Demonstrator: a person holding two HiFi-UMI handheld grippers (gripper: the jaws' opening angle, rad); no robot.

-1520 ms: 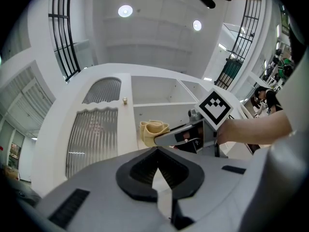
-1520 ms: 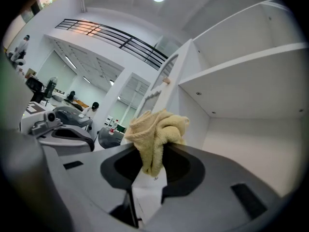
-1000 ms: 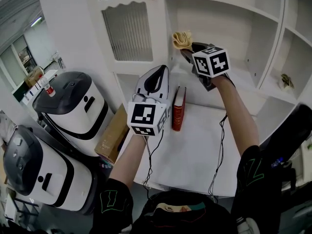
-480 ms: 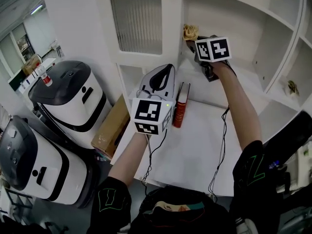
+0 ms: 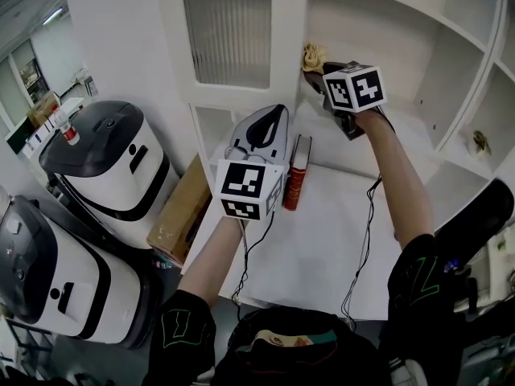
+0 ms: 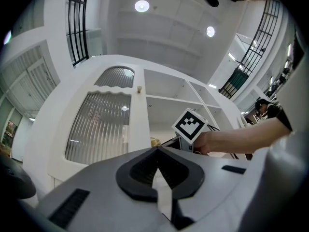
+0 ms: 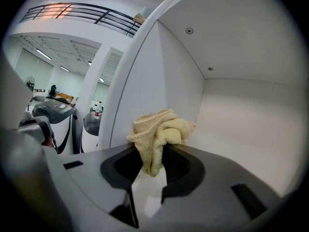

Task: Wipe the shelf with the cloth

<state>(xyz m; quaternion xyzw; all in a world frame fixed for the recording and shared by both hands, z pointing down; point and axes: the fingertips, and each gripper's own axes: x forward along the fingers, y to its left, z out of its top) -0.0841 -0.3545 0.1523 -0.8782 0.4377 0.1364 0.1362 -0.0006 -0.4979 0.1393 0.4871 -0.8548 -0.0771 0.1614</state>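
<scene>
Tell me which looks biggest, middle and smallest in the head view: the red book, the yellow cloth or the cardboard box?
1. cardboard box
2. red book
3. yellow cloth, pinched in the right gripper; it is farther from the camera, so it may look smaller than it is.

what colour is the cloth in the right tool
The cloth is pale yellow, clearest in the right gripper view.
</scene>
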